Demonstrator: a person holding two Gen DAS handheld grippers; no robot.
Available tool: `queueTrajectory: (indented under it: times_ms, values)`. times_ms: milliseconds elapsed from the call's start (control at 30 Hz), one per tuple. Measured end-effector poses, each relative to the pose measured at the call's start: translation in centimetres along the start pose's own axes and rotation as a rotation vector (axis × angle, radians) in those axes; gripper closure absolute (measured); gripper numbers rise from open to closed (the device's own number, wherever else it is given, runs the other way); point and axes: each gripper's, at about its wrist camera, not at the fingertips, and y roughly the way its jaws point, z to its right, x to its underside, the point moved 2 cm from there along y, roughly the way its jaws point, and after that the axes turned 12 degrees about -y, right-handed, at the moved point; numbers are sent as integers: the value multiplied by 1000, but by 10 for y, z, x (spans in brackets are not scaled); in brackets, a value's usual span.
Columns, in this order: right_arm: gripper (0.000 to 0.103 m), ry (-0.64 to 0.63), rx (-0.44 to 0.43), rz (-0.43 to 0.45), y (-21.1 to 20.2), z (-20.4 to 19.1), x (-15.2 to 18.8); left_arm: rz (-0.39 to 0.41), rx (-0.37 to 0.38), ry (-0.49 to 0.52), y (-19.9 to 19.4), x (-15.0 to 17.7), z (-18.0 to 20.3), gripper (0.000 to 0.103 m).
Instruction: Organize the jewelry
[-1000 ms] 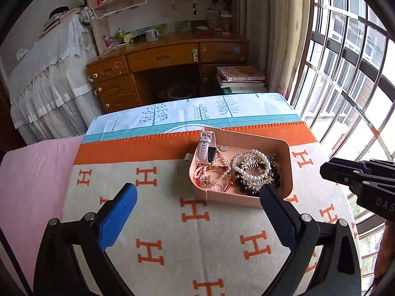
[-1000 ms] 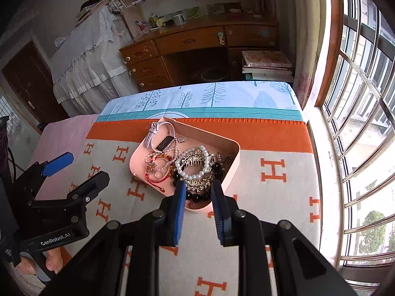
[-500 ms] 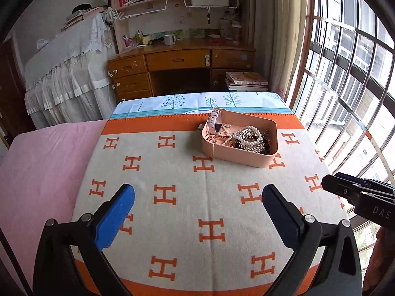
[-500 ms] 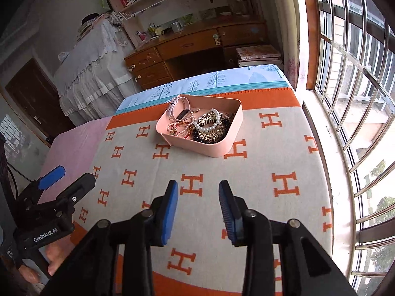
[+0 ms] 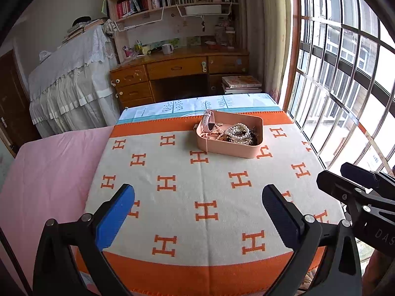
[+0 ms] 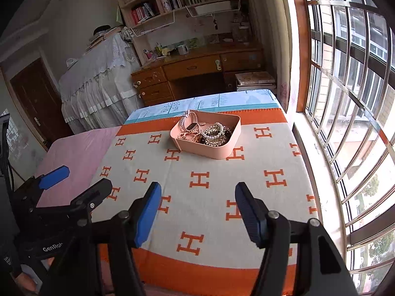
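Jewelry (image 5: 232,133): heaped in a pink tray (image 5: 229,148), well ahead of both grippers, toward the far end of the orange-and-cream H-patterned blanket (image 5: 197,192). White pearl bracelet (image 6: 214,133) on top of the pile, pale pink watch (image 5: 207,123) leaning over the tray's far left rim, dark beads and gold-toned pieces beneath, too tangled to separate at this range. Left gripper (image 5: 197,218) low over the near blanket, blue pads spread wide, nothing between them. Right gripper (image 6: 197,212) likewise near the blanket's front edge, jaws opening, only bare blanket in the gap. Left gripper just beside the right one, on its left, seen from the right wrist view. Beyond the tray, a wooden desk (image 5: 177,74) with bookshelves above; barred window (image 6: 345,86) off to the right.
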Motion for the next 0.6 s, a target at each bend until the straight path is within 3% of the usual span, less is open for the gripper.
queueTrajectory:
  times_ms: [600]
  values:
    - [39, -32, 43, 24, -10, -13, 6, -39, 42, -64, 3, 2, -6, 1]
